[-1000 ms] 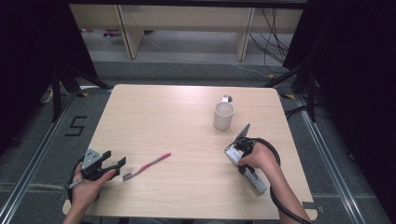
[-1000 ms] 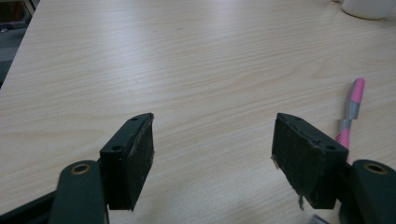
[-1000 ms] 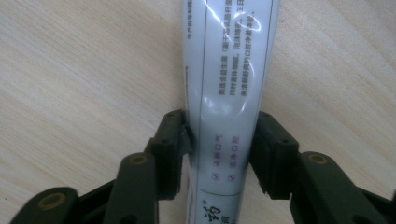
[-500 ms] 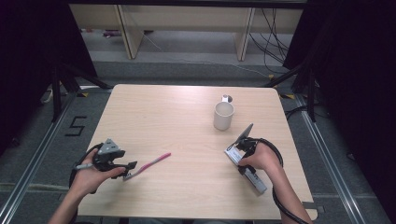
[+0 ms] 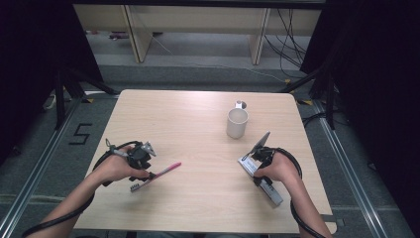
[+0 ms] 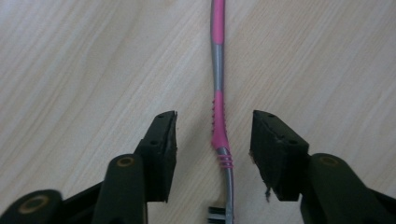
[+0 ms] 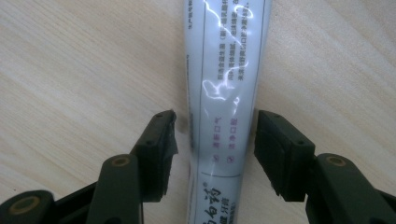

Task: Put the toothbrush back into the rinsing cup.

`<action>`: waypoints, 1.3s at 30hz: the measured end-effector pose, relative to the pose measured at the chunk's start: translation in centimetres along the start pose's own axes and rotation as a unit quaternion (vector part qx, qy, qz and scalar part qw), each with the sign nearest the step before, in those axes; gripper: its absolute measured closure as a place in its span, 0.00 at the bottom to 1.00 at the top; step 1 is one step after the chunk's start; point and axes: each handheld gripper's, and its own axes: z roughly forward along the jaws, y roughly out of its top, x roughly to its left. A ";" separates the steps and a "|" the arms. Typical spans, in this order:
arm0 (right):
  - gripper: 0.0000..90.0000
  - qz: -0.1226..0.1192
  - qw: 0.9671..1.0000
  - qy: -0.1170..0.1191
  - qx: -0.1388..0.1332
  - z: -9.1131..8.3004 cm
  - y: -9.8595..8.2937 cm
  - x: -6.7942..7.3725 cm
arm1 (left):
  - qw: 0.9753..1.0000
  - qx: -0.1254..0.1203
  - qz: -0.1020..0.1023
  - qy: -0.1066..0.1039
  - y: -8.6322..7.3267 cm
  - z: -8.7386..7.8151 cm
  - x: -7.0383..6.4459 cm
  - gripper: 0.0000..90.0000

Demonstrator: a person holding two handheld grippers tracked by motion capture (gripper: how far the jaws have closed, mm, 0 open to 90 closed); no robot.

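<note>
**A:** Where does the pink-and-grey toothbrush (image 6: 218,116) lie?

**B:** Flat on the wooden tabletop (image 5: 198,124), near its front left part, bristle end toward the person. The left tongs (image 6: 214,140) straddle its handle, jaws spread wide with a clear gap on either side, gripping nothing. From the high view, the left tongs (image 5: 141,157) sit in the person's left hand (image 5: 116,168), right over the brush's head end.

**A:** And the other side?

**B:** A white toothpaste tube (image 7: 224,93) with printed lettering lies on the wood at the front right. The right tongs (image 7: 215,140) bracket it, jaws open and standing just beside the tube's edges; whether they touch it is hard to tell. In the high view the right hand (image 5: 280,168) carries those tongs (image 5: 257,157) low over the tube (image 5: 261,144).

**A:** Anything beyond?

**B:** A white mug (image 5: 236,123) stands upright farther back, well apart from the toothbrush, nearer the tube. A small round object (image 5: 240,104) sits just behind it.
</note>
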 end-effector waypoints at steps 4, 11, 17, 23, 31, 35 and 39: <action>0.54 0.001 1.000 0.001 0.000 -0.2 -0.1 0.1 | 0.998 0.053 0.018 -0.006 1.4 1.0 0.0 0.64; 0.54 0.001 1.000 0.000 -0.004 -0.3 -0.3 0.1 | 0.993 0.105 0.045 -0.020 2.7 1.7 -0.1 0.67; 0.54 -0.005 1.000 -0.001 -0.010 -0.4 -0.4 0.2 | 0.987 0.139 0.075 -0.023 3.6 2.5 -0.1 0.73; 0.54 -0.012 1.000 0.001 -0.019 -0.6 -0.6 0.0 | 0.985 0.155 0.077 -0.021 3.8 3.3 -0.1 0.77; 0.53 -0.020 0.999 -0.002 -0.027 -0.5 -0.7 -0.2 | 0.983 0.161 0.084 -0.017 3.8 3.6 -0.1 0.82; 0.53 -0.019 0.999 -0.002 -0.028 -0.5 -0.7 -0.1 | 0.982 0.165 0.091 -0.017 3.9 3.6 -0.3 0.89; 0.53 -0.027 0.999 -0.003 -0.027 -0.7 -0.6 -0.2 | 0.982 0.162 0.095 -0.017 3.8 3.6 -0.3 0.90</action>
